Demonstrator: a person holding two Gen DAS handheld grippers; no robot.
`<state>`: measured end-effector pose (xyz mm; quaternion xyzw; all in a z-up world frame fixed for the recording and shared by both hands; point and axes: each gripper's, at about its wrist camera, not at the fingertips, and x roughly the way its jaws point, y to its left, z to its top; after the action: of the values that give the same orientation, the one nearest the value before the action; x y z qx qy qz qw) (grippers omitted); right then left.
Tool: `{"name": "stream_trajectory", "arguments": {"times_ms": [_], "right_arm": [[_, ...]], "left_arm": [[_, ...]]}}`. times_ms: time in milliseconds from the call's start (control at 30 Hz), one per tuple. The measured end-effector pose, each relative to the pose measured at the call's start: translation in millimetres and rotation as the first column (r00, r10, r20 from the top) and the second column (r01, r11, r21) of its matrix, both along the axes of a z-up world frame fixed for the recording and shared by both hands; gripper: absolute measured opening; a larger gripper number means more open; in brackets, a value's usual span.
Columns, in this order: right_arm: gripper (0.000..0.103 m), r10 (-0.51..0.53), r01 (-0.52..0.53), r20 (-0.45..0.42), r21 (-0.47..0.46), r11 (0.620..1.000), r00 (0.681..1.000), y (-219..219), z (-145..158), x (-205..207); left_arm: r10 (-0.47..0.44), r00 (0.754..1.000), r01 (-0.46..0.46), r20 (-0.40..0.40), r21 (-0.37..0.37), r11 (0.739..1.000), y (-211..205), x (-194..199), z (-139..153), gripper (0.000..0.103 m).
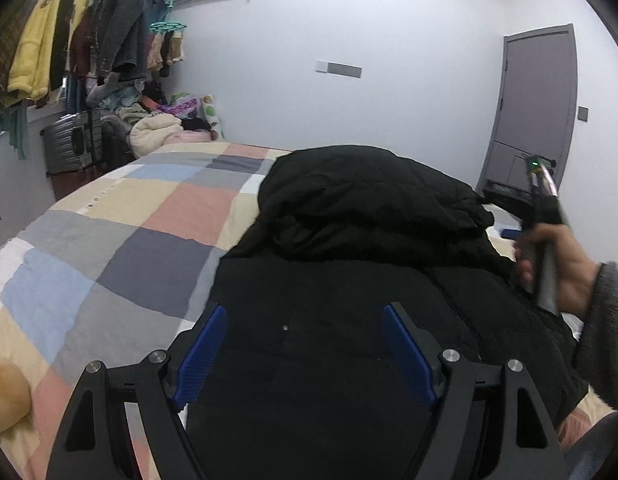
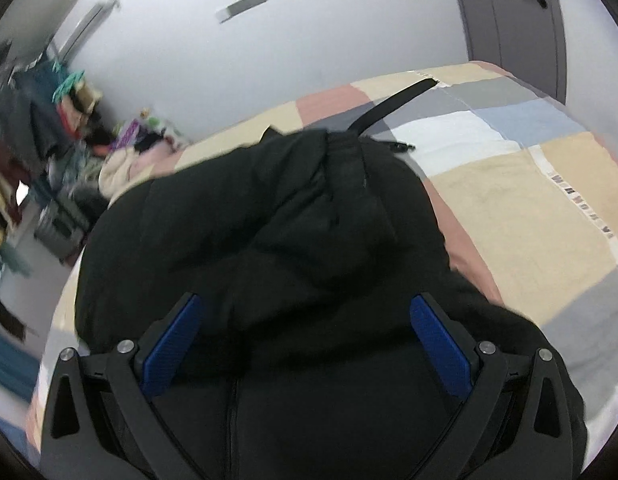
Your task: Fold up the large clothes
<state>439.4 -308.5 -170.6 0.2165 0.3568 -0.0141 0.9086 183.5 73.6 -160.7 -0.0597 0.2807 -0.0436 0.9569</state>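
Note:
A large black padded jacket [image 1: 349, 248] lies on the checked bedspread [image 1: 121, 224], its far part folded back over the near part into a thick hump. My left gripper [image 1: 303, 312] is open and empty, just above the jacket's near flat part. The person's right hand [image 1: 561, 272] holds the other gripper's handle at the jacket's right edge. In the right wrist view the jacket [image 2: 293, 220] fills the middle, with a zip running down the near part. My right gripper [image 2: 305, 304] is open and empty above it. A black strap [image 2: 393, 106] trails from the jacket's far end.
A bedspread [image 2: 509, 200] of coloured squares covers the bed. A rack of hanging clothes [image 1: 69, 40], a grey suitcase [image 1: 69, 144] and a pile of bedding [image 1: 157, 128] stand at the far left. A grey door [image 1: 537, 108] is at the far right. A tan round object [image 1: 7, 392] lies at the near left.

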Motion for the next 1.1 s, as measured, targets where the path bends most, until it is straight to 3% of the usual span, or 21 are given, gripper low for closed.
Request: {"name": "stream_trajectory", "arguments": {"times_ms": [133, 200, 233, 333, 367, 400, 500, 667, 900, 1000, 1100], "right_arm": [[0.09, -0.032, 0.032, -0.008, 0.067, 0.997, 0.999, -6.6, -9.5, 14.5], [0.075, -0.028, 0.029, -0.018, 0.083, 0.996, 0.999, -8.7, -10.9, 17.7], [0.073, -0.025, 0.026, -0.019, 0.071, 0.997, 1.0, -8.7, -11.0, 18.4], [0.054, -0.014, 0.016, -0.03, 0.061, 0.998, 0.999, -9.5, -9.7, 20.0], [0.04, -0.006, 0.008, -0.031, 0.055, 0.998, 0.999, -10.2, -8.5, 20.4], [0.029, 0.003, -0.002, -0.025, 0.03, 1.0, 1.0, -8.5, -5.0, 18.4], [0.016, 0.04, -0.036, 0.042, -0.081, 0.996, 0.998, -0.6, 13.2, 8.6], [0.013, 0.052, -0.028, 0.109, -0.212, 0.977, 0.993, 0.4, 27.6, -4.9], [0.014, 0.091, -0.071, 0.039, -0.351, 0.934, 0.995, 3.6, -12.5, -5.9], [0.015, 0.097, -0.067, 0.06, -0.378, 0.923, 0.993, 7.6, -15.7, -11.2], [0.019, 0.067, -0.029, 0.1, -0.334, 0.942, 0.993, 5.0, -7.2, -20.1]], "left_arm": [[-0.023, 1.0, 0.023, -0.012, 0.011, 1.0, -5.6, 3.3, -6.0, 0.08], [-0.022, 1.0, 0.022, -0.015, 0.019, 1.0, -4.9, 4.4, -6.1, 0.08], [-0.024, 1.0, 0.025, -0.018, 0.015, 1.0, -3.3, 5.5, -6.2, 0.08], [-0.018, 0.999, 0.018, -0.028, -0.002, 1.0, 2.4, 8.5, -6.5, 0.08], [-0.016, 0.999, 0.016, -0.032, -0.006, 1.0, 3.6, 8.7, -7.4, 0.08], [-0.015, 0.999, 0.015, -0.036, -0.006, 1.0, 3.7, 7.2, -8.2, 0.08], [-0.011, 0.999, 0.011, -0.036, -0.009, 1.0, 3.8, 5.6, -8.6, 0.08], [-0.011, 1.0, 0.011, -0.023, -0.002, 1.0, 4.1, 4.3, -7.2, 0.08], [-0.014, 1.0, 0.014, -0.028, -0.005, 1.0, 3.4, 6.1, -9.0, 0.08], [-0.016, 0.999, 0.015, -0.032, -0.012, 1.0, 4.2, 7.3, -8.2, 0.08], [-0.016, 0.999, 0.015, -0.037, -0.042, 0.999, 8.0, 6.5, -4.8, 0.08]]}}
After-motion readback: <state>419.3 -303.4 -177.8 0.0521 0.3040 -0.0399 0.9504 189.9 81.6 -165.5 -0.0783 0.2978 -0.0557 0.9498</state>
